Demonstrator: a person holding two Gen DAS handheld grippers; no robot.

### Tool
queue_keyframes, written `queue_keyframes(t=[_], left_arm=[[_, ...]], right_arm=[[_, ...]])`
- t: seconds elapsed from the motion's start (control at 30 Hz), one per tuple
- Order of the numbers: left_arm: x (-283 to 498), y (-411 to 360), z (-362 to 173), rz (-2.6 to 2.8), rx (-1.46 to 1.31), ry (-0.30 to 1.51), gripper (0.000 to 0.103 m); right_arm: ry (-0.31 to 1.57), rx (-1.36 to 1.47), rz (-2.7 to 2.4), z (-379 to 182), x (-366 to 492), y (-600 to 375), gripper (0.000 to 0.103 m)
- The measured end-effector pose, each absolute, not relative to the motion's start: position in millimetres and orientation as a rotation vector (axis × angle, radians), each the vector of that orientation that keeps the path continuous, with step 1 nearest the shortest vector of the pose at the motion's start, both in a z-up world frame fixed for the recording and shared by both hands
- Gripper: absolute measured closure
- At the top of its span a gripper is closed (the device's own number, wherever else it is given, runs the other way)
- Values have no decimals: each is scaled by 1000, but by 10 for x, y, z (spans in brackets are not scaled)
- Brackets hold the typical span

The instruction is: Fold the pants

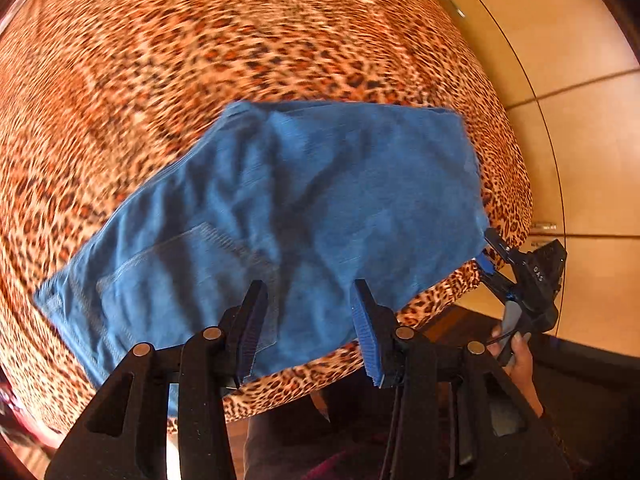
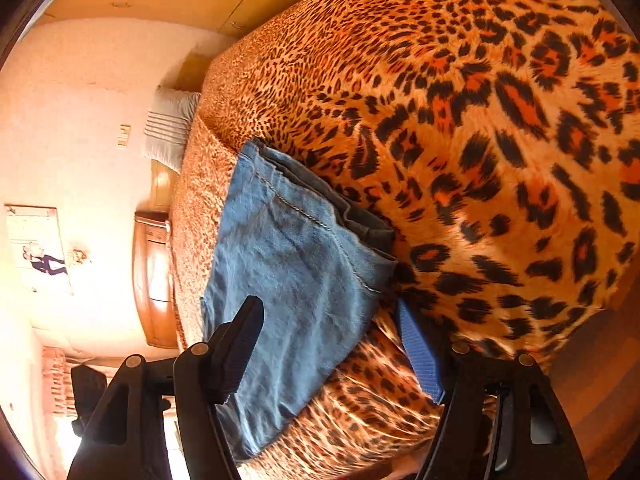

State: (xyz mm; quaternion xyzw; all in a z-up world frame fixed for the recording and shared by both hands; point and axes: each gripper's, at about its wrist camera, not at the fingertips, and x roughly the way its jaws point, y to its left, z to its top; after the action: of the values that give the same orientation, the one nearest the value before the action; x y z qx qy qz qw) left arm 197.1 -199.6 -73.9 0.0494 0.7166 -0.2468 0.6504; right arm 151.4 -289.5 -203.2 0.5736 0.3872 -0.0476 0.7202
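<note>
Pants (image 1: 280,216) folded on bedspread (image 1: 200,60), left gripper (image 1: 308,320) above, jaws apart

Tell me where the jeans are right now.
The folded blue jeans lie on the leopard-print bedspread near its edge, ahead of both open grippers in both wrist views.

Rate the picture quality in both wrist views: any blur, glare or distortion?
Left wrist view: motion blur smears the bedspread and jeans; fisheye bends the wardrobe. Right wrist view: sharper, jeans stitching readable, but the wall is washed out by glare.
</note>
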Motion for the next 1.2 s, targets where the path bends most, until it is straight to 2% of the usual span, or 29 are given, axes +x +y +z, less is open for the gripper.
queue_keyframes(t=[0.03, 0.27, 0.47, 0.6, 0.8, 0.97, 1.2], left_arm=[[2017, -2212, -733, -588, 155, 1630, 62], [2435, -3551, -920, -680, 374, 1647, 62], [2828, -4358, -1280, -738, 445, 1704, 62], [2927, -4723, -1459, -831, 529, 1723, 62], [2934, -5030, -1828, -1022, 661, 1818, 62], [2751, -5143, -1987, -1172, 877, 1793, 62], [2377, -5153, -2014, -1355, 1054, 1704, 41]], right_arm=[[837, 1279, -98, -2057, 1590, -2888, 30], [689, 1374, 14, -2148, 1735, -2903, 30], [715, 1341, 2, -2139, 1709, -2969, 30], [706, 1356, 3, -2126, 1761, -2955, 25], [653, 1380, 41, -2142, 1698, -2973, 26], [623, 1370, 61, -2147, 1687, -2947, 26], [556, 1366, 98, -2181, 1494, -2967, 26]])
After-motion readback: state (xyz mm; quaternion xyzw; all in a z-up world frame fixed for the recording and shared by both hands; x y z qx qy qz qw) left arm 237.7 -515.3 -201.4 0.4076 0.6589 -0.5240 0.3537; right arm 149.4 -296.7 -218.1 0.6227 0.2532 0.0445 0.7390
